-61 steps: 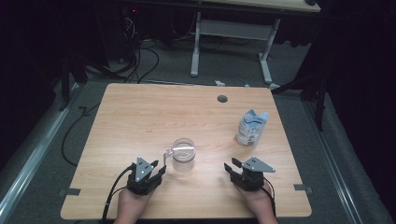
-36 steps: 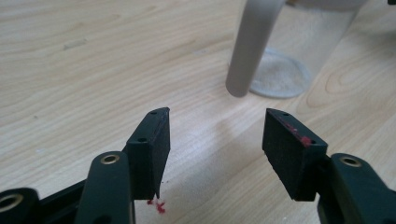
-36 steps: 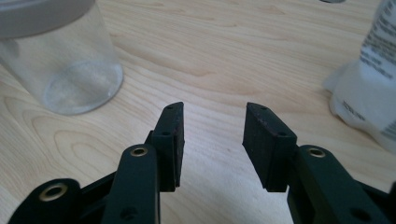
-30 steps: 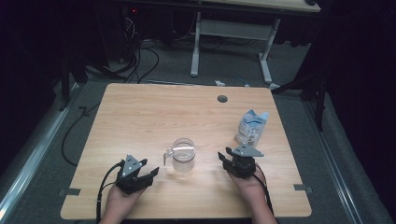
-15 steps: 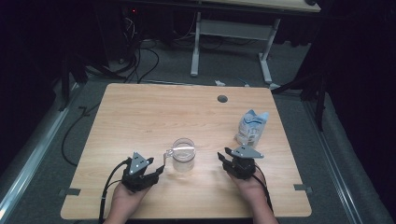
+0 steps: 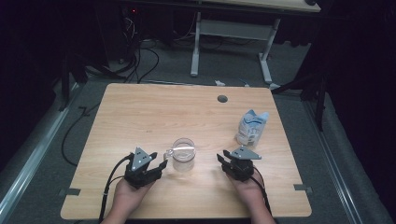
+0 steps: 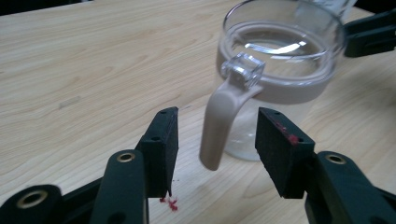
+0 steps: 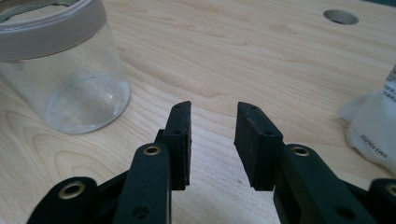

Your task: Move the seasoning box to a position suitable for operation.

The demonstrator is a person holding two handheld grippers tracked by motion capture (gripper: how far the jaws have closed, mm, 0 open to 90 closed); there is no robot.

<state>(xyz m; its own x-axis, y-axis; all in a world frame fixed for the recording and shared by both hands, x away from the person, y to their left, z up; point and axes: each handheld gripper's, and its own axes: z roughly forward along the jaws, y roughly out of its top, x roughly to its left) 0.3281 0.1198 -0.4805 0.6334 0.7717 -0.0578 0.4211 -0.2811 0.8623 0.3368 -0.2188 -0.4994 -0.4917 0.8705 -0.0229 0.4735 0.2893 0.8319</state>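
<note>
A clear glass jar (image 6: 183, 154) with a grey band around its rim stands near the table's front middle. Its grey latch handle (image 7: 219, 126) points toward my left gripper (image 6: 161, 165). In the left gripper view the handle hangs between the two pads (image 7: 163, 140) without touching either. The left jaws have just been closing and are still open. My right gripper (image 6: 223, 158) sits right of the jar (image 8: 60, 70), a short gap away. Its jaws have just been closing too, are still open, and have only bare wood between them.
A crumpled white and blue bag (image 6: 251, 127) lies on the wooden table (image 6: 140, 116) behind the right gripper, also at the right edge as the bag (image 8: 373, 126). A round cable hole (image 6: 222, 99) sits near the far edge. Cables and a desk frame lie beyond.
My left gripper has moved forward and right to the jar's handle, which now sits between its jaws. The right gripper has stayed put, its jaws a little narrower.
</note>
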